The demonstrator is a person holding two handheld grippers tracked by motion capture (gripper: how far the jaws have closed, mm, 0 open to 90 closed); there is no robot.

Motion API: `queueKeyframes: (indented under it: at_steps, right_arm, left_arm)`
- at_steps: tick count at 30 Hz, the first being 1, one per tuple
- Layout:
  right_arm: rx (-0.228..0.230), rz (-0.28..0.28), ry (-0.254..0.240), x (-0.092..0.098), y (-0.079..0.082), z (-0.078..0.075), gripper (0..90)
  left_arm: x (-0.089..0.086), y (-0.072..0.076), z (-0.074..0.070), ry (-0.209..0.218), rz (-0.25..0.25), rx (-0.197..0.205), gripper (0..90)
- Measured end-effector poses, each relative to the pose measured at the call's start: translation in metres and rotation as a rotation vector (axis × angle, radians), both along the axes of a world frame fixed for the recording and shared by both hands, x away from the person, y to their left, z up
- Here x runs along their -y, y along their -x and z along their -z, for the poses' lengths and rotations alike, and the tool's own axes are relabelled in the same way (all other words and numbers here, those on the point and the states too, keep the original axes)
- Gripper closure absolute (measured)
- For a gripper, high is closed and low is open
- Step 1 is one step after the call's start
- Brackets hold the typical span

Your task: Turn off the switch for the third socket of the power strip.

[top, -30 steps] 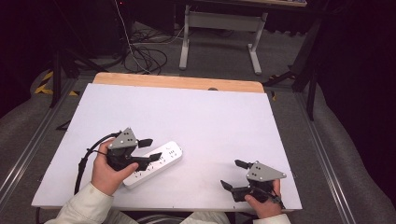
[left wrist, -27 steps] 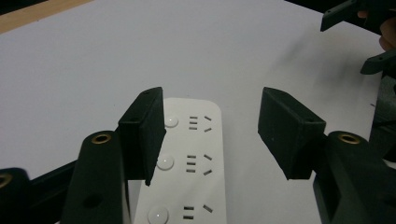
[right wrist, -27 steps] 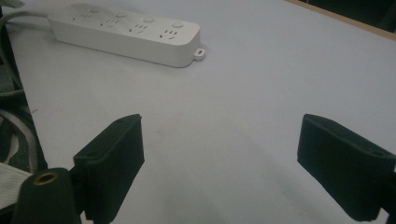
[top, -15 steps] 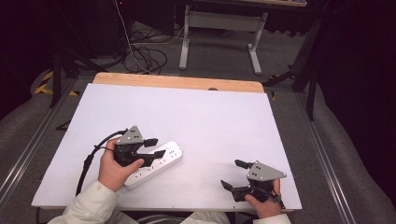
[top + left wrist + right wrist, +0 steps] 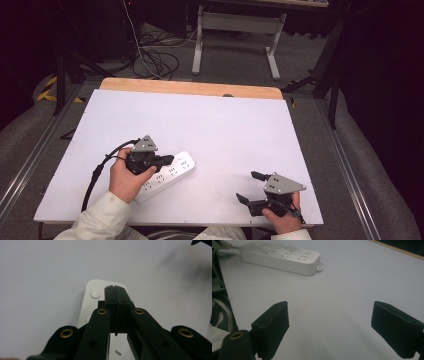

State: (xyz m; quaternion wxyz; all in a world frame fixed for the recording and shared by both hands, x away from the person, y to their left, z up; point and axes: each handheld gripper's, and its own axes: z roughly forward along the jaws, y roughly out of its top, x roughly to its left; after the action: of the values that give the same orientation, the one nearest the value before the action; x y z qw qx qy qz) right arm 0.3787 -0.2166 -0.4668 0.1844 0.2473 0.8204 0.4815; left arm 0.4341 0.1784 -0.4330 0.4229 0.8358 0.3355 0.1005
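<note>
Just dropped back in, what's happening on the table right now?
A person holds a two-jaw gripper in each hand over a white table. The left gripper, jaws pressed together with nothing between them, sits over the far end of a white rectangular power strip, close to a round button on it. The right gripper rests with its jaws wide apart at the table's near right corner, away from the strip.
</note>
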Motion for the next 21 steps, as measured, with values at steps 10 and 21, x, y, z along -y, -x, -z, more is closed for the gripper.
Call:
queueKeyframes:
  at_steps: [10, 21]
  right_arm:
    - [-0.002, -0.003, 0.002, 0.0, 0.0, 0.0, 14.9]
    - [-0.006, -0.007, 0.004, 0.0, 0.0, 0.001, 14.9]
  left_arm:
    - [0.001, -0.005, 0.006, -0.055, -0.023, -0.003, 90.0]
    - [0.002, -0.011, 0.013, -0.072, -0.033, -0.045, 90.0]
